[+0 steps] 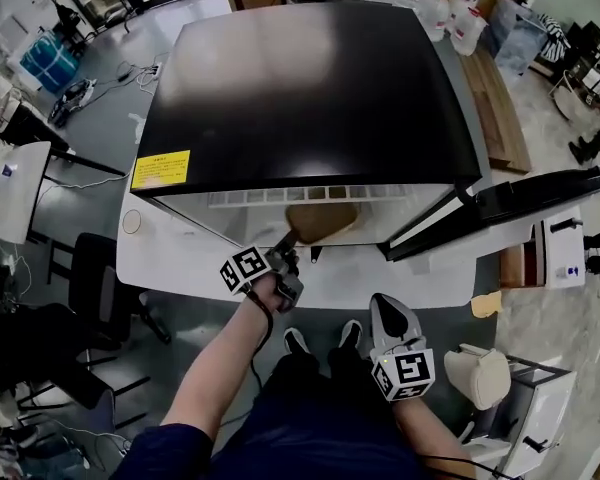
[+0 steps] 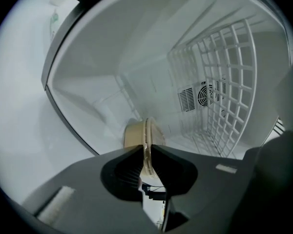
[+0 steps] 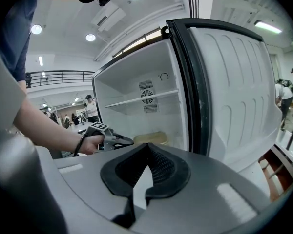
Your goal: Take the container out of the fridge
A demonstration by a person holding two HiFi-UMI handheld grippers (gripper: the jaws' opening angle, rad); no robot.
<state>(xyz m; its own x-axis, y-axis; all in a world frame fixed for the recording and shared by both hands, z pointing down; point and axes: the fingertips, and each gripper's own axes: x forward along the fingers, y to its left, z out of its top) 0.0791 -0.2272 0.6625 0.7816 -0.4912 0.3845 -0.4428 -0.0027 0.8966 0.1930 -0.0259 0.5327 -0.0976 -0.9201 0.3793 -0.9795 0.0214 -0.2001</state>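
The fridge point(image 1: 300, 88) stands on a white desk point(image 1: 380, 283) with its door point(image 1: 520, 203) swung open to the right. The tan container point(image 1: 322, 220) sits on the fridge floor just inside the opening, below the wire shelf point(image 2: 219, 91). The left hand-held gripper point(image 1: 286, 240) reaches into the compartment, its jaws clamped on the container's rim. The right hand-held gripper point(image 1: 382, 303) is held low in front of the desk, well apart from the container, with its jaws together and nothing between them.
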